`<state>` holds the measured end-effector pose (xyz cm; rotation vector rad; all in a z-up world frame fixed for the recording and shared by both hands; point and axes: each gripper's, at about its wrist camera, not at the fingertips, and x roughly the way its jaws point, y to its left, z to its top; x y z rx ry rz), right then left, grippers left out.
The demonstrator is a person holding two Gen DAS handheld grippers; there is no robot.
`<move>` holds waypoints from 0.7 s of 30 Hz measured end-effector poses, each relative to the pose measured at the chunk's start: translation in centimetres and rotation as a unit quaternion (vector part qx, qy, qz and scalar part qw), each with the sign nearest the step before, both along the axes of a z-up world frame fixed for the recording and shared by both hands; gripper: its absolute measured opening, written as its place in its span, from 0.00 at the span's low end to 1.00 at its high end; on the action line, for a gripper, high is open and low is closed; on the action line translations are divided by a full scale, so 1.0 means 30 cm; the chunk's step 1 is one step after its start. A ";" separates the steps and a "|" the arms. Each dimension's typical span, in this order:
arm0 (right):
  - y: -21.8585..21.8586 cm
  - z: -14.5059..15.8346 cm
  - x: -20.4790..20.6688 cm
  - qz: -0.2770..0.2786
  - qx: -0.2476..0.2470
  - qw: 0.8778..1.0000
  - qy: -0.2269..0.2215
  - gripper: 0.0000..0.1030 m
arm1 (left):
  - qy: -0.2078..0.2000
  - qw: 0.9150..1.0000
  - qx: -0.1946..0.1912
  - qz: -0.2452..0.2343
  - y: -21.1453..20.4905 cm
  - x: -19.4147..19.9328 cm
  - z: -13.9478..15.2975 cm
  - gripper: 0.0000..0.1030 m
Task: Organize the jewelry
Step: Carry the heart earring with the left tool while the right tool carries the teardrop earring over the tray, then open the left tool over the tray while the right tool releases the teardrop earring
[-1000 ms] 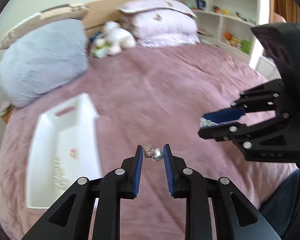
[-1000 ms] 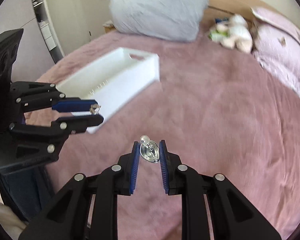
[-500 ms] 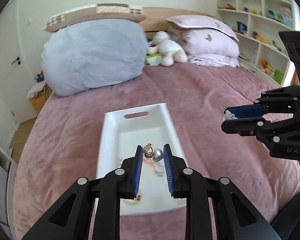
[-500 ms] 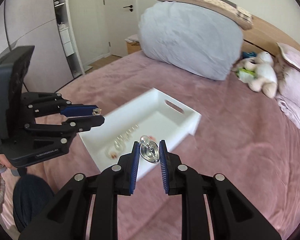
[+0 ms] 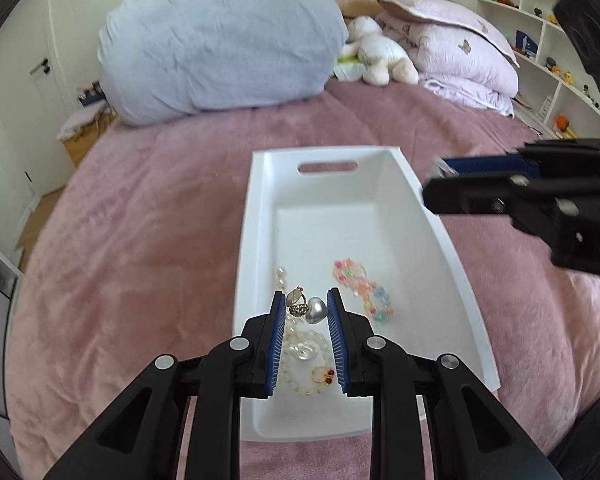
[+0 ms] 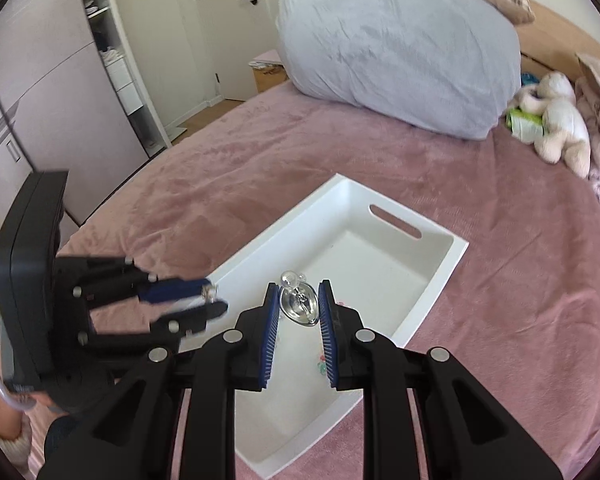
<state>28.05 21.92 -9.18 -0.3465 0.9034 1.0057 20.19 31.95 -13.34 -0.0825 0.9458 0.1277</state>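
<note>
My left gripper [image 5: 306,308] is shut on a gold ring with a silver heart charm [image 5: 306,307] and holds it above the near end of the white tray [image 5: 452,256]. Inside the tray lie a pearl necklace [image 5: 300,354], a coloured bead bracelet [image 5: 360,284] and a small gold piece [image 5: 323,375]. My right gripper [image 6: 299,304] is shut on a silver oval pendant [image 6: 300,304] above the same tray [image 6: 452,264]. The right gripper also shows in the left wrist view [image 5: 440,184], at the tray's right rim. The left gripper shows in the right wrist view [image 6: 214,300], at the tray's left rim.
The tray sits on a pink bedspread [image 5: 140,240]. A large blue-grey pillow [image 5: 220,40], a white plush toy [image 5: 380,56] and pink pillows [image 5: 460,48] lie at the headboard. Shelves [image 5: 560,60] stand on the right, a wardrobe [image 6: 40,100] and door [image 6: 228,20] on the left.
Both grippers have moved from over the bare bedspread to above the tray, each still holding its piece. The tray now sits directly under the fingertips.
</note>
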 end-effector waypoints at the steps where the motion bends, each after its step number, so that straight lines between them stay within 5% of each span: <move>1: 0.005 -0.010 0.010 -0.003 0.000 1.000 0.004 0.20 | 0.004 1.000 -0.001 -0.001 -0.002 0.006 -0.018 0.25; 12: 0.045 -0.148 0.064 -0.020 -0.031 0.999 0.028 0.23 | 0.034 0.999 -0.006 -0.002 -0.040 0.067 -0.132 0.30; 15: 0.045 -0.149 0.064 -0.025 -0.030 0.999 0.023 0.47 | 0.027 1.000 0.015 0.003 -0.044 0.062 -0.127 0.51; 21: 0.025 -0.079 0.046 -0.028 -0.026 0.999 -0.013 0.70 | 0.019 0.999 0.038 0.016 -0.039 0.046 -0.067 0.60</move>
